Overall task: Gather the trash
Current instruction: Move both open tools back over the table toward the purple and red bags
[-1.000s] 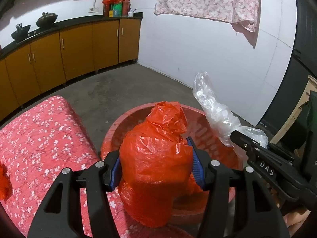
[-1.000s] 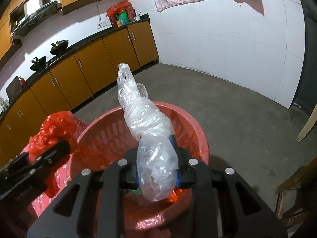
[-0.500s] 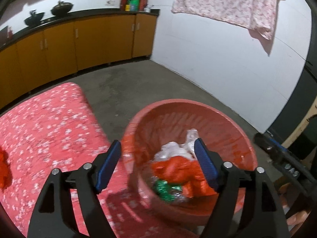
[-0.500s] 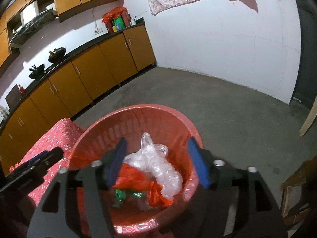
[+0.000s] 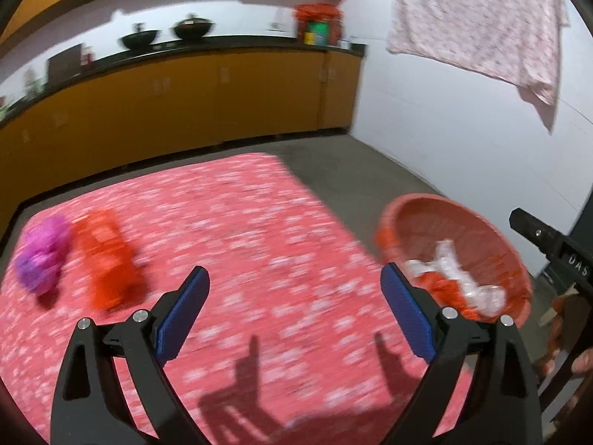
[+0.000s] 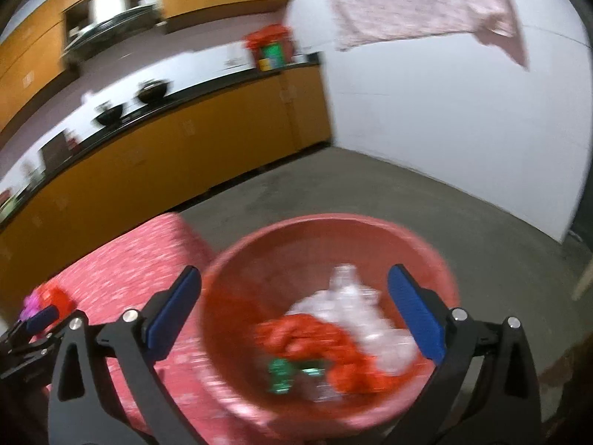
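Note:
A red basket (image 6: 426,248) (image 5: 478,218) stands on the floor beside the table and holds an orange bag (image 6: 315,337), a clear plastic bag (image 6: 355,307) and a green wrapper (image 6: 281,371). My right gripper (image 6: 292,296) hangs over the basket, its jaws opening with nothing between the pads. My left gripper (image 5: 294,296) is above the table's red flowered cloth (image 5: 241,222), its jaws opening too and empty. On the cloth at far left lie an orange bag (image 5: 107,256) and a purple bag (image 5: 42,256), both blurred.
Orange kitchen cabinets (image 5: 185,104) with a dark counter and two woks run along the back. A patterned cloth (image 5: 478,18) hangs on the white wall. Bare concrete floor (image 6: 407,200) lies beyond the basket. A hand (image 5: 578,359) shows at the right edge of the left wrist view.
Both grippers let go: the orange bag and the clear bag dropped into the basket. The left gripper then swung left over the table; the right one drew back a little, jaws widening.

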{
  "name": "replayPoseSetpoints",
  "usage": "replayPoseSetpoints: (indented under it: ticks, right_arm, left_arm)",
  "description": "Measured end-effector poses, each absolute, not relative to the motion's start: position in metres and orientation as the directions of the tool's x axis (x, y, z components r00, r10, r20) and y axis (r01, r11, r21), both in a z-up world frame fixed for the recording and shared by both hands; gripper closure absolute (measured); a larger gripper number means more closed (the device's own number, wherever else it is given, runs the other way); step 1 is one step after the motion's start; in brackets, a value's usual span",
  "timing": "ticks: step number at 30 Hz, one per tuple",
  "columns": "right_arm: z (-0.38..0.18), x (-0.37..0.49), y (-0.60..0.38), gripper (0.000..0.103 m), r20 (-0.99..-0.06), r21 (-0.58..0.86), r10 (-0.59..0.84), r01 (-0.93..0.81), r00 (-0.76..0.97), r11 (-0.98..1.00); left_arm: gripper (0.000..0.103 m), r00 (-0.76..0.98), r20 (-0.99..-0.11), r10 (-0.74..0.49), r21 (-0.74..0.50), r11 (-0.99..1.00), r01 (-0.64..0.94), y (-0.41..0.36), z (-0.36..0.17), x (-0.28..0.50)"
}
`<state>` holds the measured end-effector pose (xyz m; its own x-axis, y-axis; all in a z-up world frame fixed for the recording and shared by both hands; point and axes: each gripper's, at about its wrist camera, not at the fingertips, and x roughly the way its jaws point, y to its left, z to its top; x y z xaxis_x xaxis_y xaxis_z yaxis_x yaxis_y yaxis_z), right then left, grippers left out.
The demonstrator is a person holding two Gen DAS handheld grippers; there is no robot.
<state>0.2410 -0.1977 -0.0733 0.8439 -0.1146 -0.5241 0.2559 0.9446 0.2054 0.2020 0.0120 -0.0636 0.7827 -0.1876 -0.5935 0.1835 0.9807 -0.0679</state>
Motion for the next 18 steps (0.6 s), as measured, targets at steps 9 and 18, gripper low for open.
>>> replayPoseSetpoints:
  ticks: [9,18]
  right_arm:
    - [-0.072,0.274,-0.063,0.005,-0.559,0.17,0.144,-0.057,0.817,0.984]
    - [-0.082,0.294,0.054,0.005,-0.604,0.148,0.293,-0.257,0.741,0.955]
  left_arm:
    - [0.008,0.783,-0.612,0.111,0.022,0.992,-0.124,0.145,-0.08,0.169]
    - [0.008,0.742,-0.618,0.259,0.023,0.95,-0.312,0.233,-0.085,0.162]
